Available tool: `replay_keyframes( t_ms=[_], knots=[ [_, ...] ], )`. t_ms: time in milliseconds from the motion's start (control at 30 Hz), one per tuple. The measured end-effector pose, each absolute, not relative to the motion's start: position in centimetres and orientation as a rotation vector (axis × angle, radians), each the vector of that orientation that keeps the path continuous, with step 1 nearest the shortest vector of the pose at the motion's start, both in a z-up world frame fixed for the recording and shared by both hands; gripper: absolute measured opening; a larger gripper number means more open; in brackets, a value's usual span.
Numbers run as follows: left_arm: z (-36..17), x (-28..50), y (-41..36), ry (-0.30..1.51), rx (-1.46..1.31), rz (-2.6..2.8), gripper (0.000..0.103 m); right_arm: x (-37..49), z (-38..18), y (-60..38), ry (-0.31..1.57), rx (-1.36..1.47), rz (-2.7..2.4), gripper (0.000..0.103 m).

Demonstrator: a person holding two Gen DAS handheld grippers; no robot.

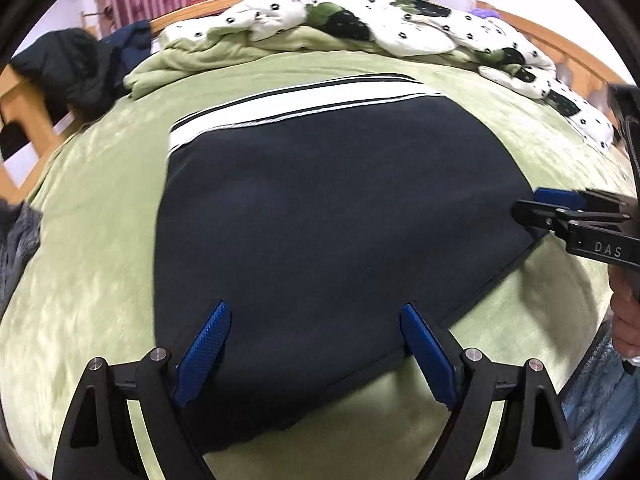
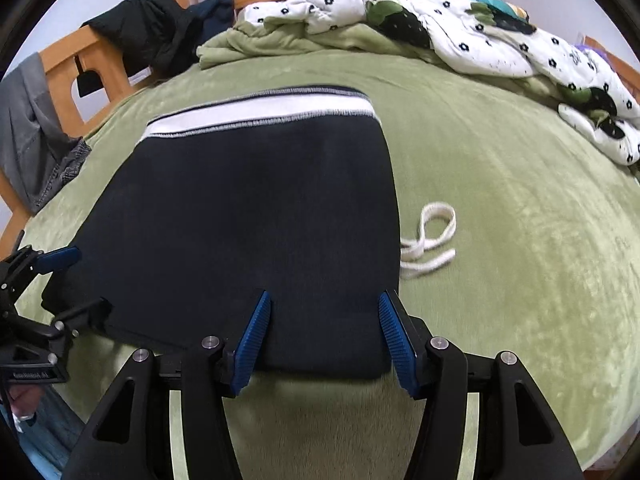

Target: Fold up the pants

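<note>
Dark navy pants lie folded flat on a green bedspread, their white waistband at the far end. My left gripper hovers open over the near edge of the pants, with cloth showing between its blue pads but not pinched. My right gripper is also open, at the near right corner of the pants, pads apart above the fabric. Each gripper shows in the other's view: the right gripper at the pants' right corner, the left gripper at their left corner.
A white drawstring lies looped on the bedspread just right of the pants. A crumpled white flower-print quilt and a green blanket are piled at the far side. Dark clothes hang over the wooden bed frame at left.
</note>
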State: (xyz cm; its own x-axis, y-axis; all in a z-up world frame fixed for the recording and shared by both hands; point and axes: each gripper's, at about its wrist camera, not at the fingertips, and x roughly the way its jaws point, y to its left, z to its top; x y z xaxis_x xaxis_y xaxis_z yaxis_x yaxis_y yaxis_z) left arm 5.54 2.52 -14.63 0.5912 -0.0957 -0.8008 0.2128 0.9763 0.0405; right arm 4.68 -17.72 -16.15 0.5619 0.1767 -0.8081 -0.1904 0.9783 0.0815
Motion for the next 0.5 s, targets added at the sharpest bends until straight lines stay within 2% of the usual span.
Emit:
replay_keyframes(
  t_ms=[500],
  knots=[
    [-14.9, 4.2, 4.1, 0.957, 0.036, -0.100, 0.087, 4.6, -15.2, -19.7, 0.970, 0.063, 0.176, 0.056]
  ],
)
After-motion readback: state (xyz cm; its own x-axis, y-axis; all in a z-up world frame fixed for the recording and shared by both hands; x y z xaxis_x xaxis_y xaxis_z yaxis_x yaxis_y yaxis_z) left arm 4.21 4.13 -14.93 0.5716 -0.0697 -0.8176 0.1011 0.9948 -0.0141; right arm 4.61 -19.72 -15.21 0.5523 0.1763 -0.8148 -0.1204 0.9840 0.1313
